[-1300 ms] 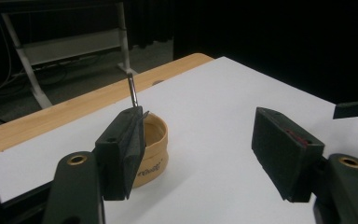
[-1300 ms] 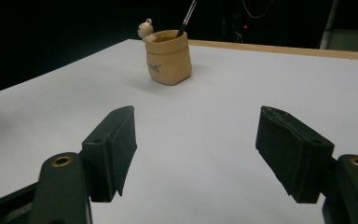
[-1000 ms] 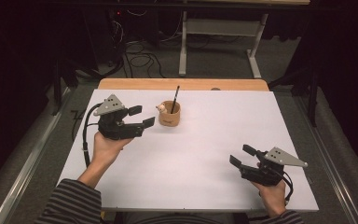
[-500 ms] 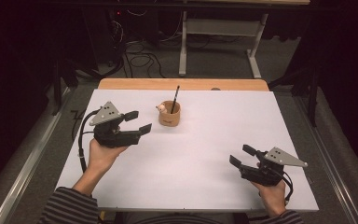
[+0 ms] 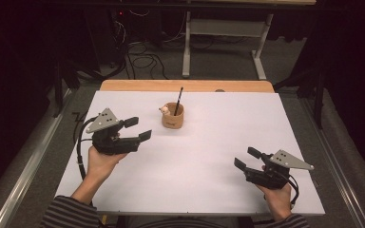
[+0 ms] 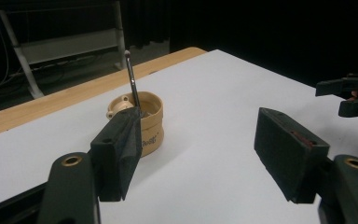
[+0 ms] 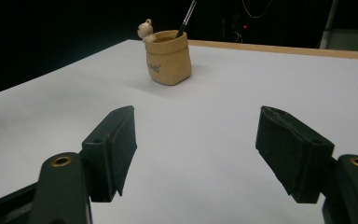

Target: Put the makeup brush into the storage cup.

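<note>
A small tan pot (image 5: 173, 116) with a little figure on its rim stands upright near the back middle of the white table (image 5: 209, 156). A thin dark brush (image 5: 178, 100) leans in it. The same pot (image 6: 140, 122) (image 7: 168, 57) appears in both gripper views, ahead of the jaws. My left gripper (image 5: 138, 128) hangs open to the left of the pot, a short way off, holding nothing. My right gripper (image 5: 247, 158) rests open near the front right, far from the pot, also with nothing between its jaws.
A bare wooden strip (image 5: 185, 85) runs along the table's far edge. Beyond it stand a metal frame leg (image 5: 186, 47) and cables on the floor (image 5: 138, 57). A metal rail (image 5: 33, 161) lines the left side. In the left gripper view the other gripper (image 6: 349, 95) shows at the right.
My left gripper has pulled back from the pot, toward the person and slightly left. The right gripper and the pot have stayed put.
</note>
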`<state>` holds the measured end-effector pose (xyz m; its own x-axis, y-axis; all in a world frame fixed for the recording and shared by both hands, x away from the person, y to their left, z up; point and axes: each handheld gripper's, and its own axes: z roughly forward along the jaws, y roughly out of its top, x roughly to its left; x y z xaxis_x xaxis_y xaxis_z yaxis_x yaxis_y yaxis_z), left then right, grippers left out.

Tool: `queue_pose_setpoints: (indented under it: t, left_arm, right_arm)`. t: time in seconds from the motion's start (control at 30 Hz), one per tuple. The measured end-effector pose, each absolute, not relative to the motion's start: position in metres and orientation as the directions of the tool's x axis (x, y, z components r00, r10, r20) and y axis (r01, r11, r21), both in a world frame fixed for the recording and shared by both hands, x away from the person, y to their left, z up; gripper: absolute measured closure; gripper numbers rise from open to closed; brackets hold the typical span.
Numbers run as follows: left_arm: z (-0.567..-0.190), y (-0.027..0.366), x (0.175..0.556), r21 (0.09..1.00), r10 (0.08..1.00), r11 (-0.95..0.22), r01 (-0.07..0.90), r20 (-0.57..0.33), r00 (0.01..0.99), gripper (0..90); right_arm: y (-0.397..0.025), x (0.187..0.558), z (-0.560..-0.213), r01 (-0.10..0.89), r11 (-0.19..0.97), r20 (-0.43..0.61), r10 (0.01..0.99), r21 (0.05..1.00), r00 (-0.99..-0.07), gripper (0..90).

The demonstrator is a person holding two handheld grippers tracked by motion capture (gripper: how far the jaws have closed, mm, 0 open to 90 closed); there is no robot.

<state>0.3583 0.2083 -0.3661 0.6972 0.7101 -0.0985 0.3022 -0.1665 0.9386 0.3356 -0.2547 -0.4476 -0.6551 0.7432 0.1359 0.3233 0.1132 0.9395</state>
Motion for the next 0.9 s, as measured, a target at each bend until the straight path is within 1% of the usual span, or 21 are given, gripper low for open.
queue_pose_setpoints:
  t: [0.37, 0.9]
  left_arm:
    - [-0.37, 0.212, 0.355, 0.938, 0.706, -0.154, 0.31, -0.115, 0.698, 32.8]
    - [-0.379, 0.215, 0.348, 0.934, 0.706, -0.162, 0.318, -0.116, 0.699, 32.7]
  right_arm:
    - [-0.255, 0.336, -0.448, 0.324, 0.112, 0.138, 0.743, 0.939, -0.655, 30.4]
    - [-0.255, 0.336, -0.448, 0.324, 0.111, 0.138, 0.743, 0.94, -0.655, 30.3]
